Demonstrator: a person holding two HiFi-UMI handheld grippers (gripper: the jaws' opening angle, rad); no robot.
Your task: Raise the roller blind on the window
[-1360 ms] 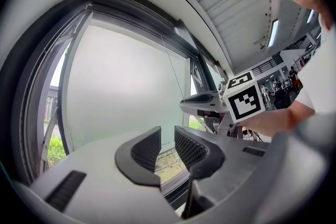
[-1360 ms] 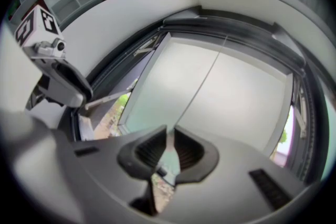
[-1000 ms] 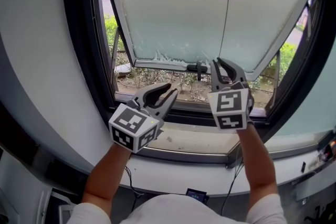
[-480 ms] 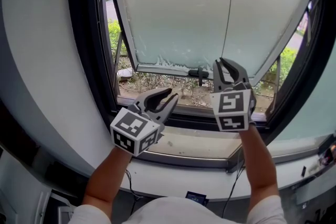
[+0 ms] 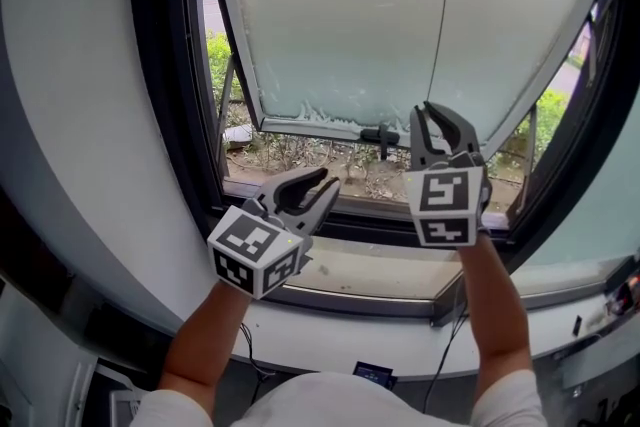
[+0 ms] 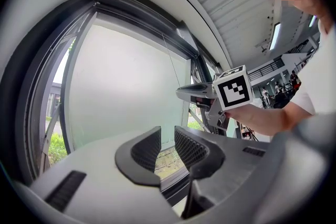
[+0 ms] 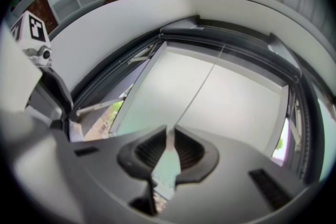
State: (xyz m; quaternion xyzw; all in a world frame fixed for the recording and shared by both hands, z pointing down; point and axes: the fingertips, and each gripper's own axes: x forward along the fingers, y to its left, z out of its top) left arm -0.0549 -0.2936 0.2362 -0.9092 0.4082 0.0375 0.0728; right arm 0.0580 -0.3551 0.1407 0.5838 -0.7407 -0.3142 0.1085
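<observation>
A pale roller blind (image 5: 340,15) covers most of the window, and its bottom bar (image 5: 300,123) hangs a little above the sill. Down the middle of the blind runs its thin cord (image 5: 446,5). My right gripper (image 5: 436,115) points up at the blind, shut on the cord. In the right gripper view the cord (image 7: 202,84) runs down into the nearly touching tips of the right gripper (image 7: 169,134). My left gripper (image 5: 318,183) hovers over the sill at the lower left, open. Nothing lies between the spread jaws of the left gripper (image 6: 168,136).
A black window frame (image 5: 165,65) surrounds the glass, and a black handle (image 5: 378,135) sticks out below the blind's bottom bar. The stone sill (image 5: 360,270) lies under both grippers. Grass and dirt show outside. Cables hang below the sill.
The right gripper has edged slightly to the right along the blind, still on the cord. The left gripper has kept still.
</observation>
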